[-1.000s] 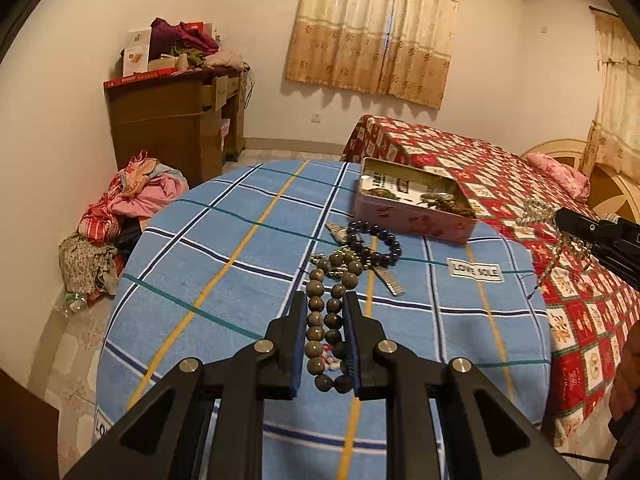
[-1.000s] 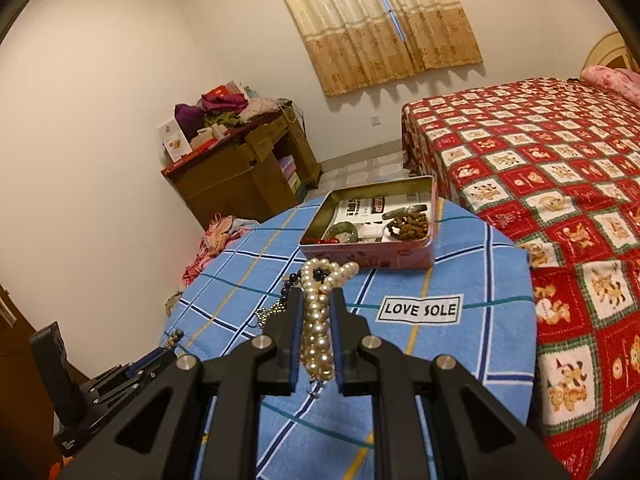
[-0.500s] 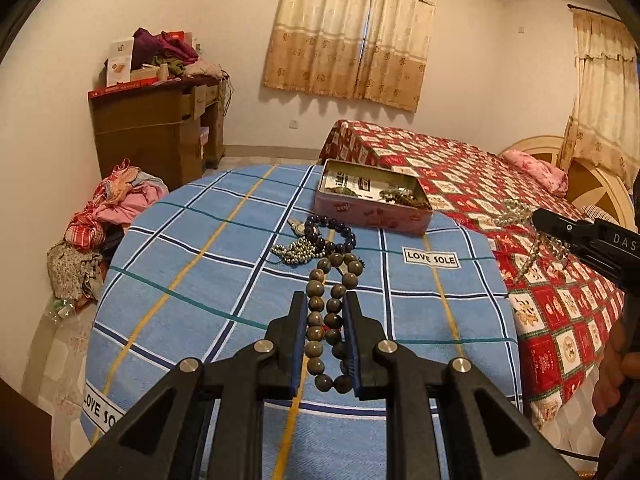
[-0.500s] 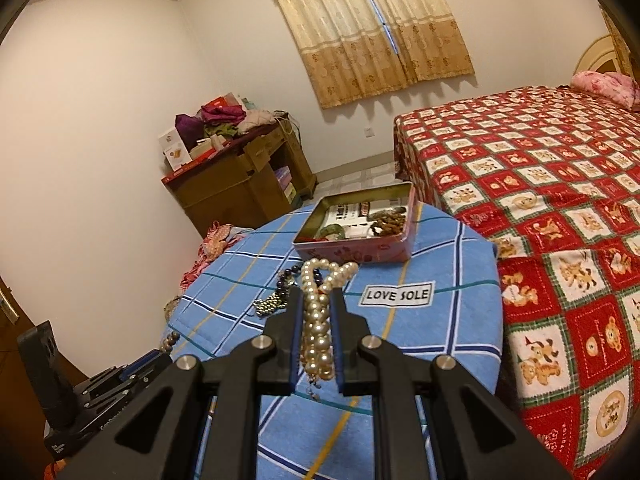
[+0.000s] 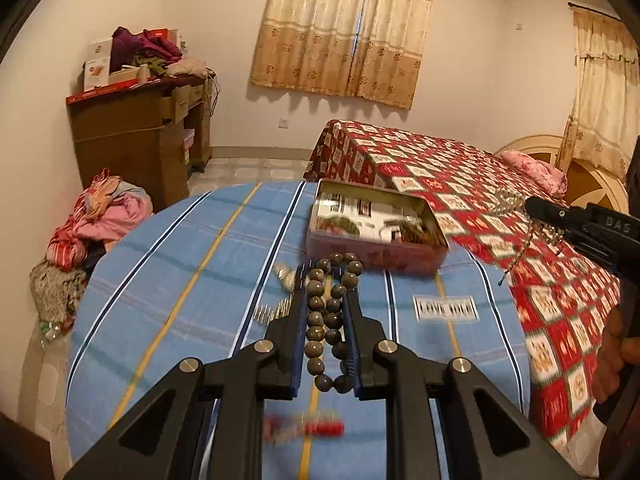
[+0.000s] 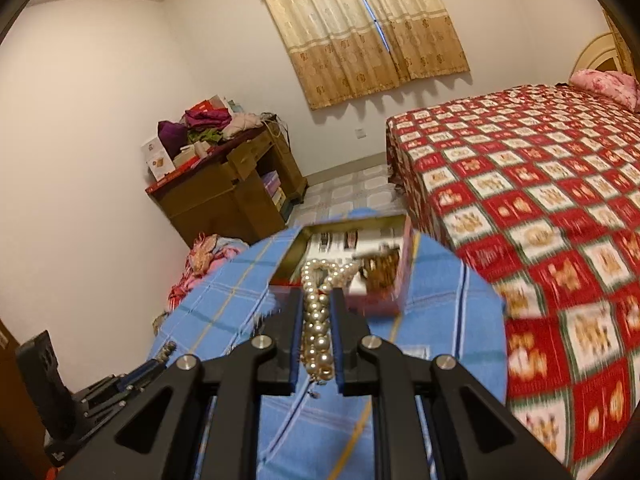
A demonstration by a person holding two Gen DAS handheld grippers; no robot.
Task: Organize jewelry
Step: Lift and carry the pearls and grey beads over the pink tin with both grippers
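Note:
My left gripper is shut on a dark wooden bead string and holds it above the blue striped table. My right gripper is shut on a pearl necklace; it also shows in the left wrist view, hanging right of the table. An open pink tin box stands at the table's far side with jewelry inside; it also shows in the right wrist view. Silvery jewelry pieces lie blurred on the cloth in front of the tin.
A bed with a red checked cover stands right of the table. A brown desk piled with clothes is at the left wall. A heap of clothes lies on the floor.
Both grippers have risen and tilted, still holding their strings. The table and tin look further below. The view is motion-blurred now.

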